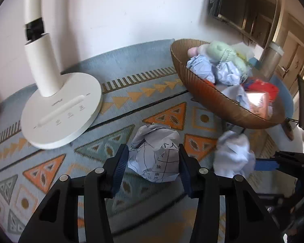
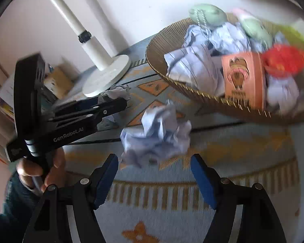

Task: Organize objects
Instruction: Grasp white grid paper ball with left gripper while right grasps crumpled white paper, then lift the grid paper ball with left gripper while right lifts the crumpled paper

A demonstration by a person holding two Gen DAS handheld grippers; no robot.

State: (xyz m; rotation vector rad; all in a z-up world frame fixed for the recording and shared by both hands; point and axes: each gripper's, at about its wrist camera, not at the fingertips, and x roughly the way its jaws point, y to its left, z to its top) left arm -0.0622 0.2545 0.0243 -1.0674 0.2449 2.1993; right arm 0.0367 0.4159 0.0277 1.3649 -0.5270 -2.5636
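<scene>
While my left gripper (image 1: 153,167) pinches a crumpled printed paper ball (image 1: 155,154) between its blue pads just above the patterned rug (image 1: 91,154), my right gripper (image 2: 154,179) stands open with a second paper wad (image 2: 156,135) just beyond its tips, untouched. Far right, the brown ribbed basket (image 1: 208,95) holds more crumpled paper and toys; the white lamp base (image 1: 62,111) sits far left.
</scene>
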